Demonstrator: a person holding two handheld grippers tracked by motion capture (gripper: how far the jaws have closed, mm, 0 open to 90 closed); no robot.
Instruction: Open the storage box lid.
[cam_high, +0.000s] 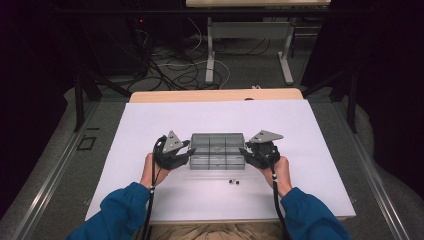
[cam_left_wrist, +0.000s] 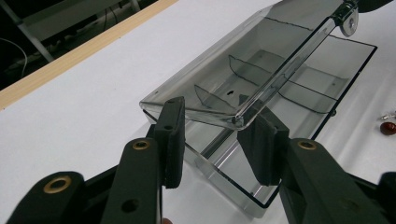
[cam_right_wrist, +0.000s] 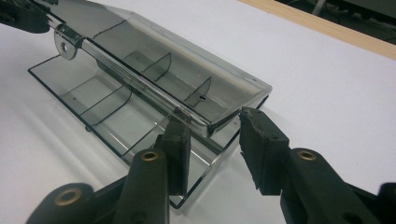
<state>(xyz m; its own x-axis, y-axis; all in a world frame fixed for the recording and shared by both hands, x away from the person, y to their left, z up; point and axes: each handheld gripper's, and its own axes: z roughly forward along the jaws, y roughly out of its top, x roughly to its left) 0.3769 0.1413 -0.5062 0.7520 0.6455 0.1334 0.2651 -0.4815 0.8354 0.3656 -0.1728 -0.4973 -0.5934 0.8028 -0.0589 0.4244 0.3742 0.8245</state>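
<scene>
Gripping tip: pinch both lid ends evenly and lift together, or the clear lid will twist on its hinge.
Left gripper (cam_left_wrist: 215, 140): jaws partly open, straddling the near end of the lid (cam_left_wrist: 243, 70); one pad looks to be touching its edge, but I can't tell if it's truly clamped.
Right gripper (cam_right_wrist: 212, 140): same deal at the opposite end, jaws partly apart around the lid corner, contact unclear.
Smoky plastic box (cam_high: 217, 151): mid-table on the white sheet (cam_high: 150, 125), between both grippers, lid half raised over the divided tray.
Small bits (cam_high: 233, 181): loose, just in front of the box.
</scene>
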